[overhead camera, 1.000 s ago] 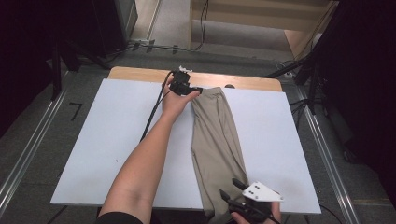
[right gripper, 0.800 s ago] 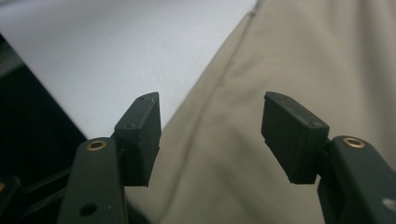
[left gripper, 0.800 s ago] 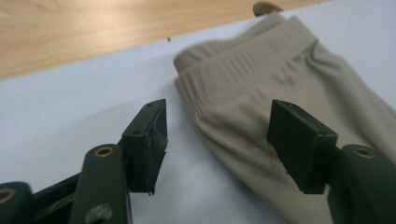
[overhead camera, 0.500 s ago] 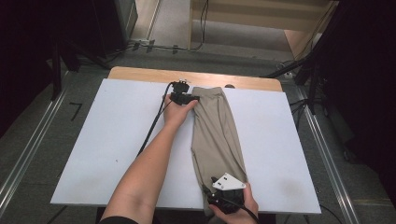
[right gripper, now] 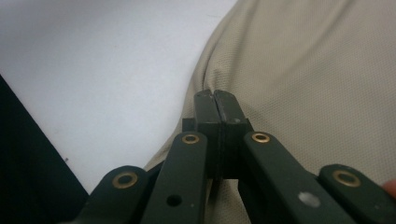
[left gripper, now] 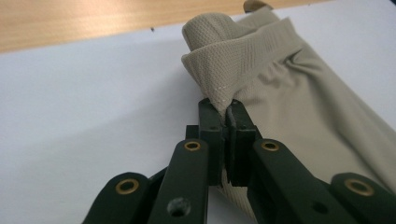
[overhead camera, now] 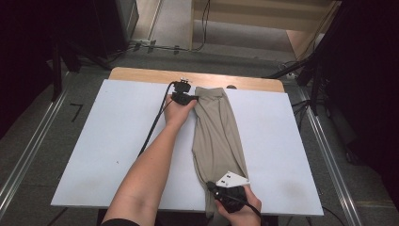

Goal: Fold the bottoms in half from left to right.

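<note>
While the white counter [overhead camera: 108,141] carries the folded beige trousers [overhead camera: 219,136] lengthwise down its middle, we see the left tongs [left gripper: 227,109] just closed, pinching the waistband edge at the far end, and the right tongs [right gripper: 216,100] just closed on the near end's fabric.

A lab-like recording bay: white table [overhead camera: 117,141], metal floor rails [overhead camera: 28,155], dark curtains [overhead camera: 28,37].
</note>
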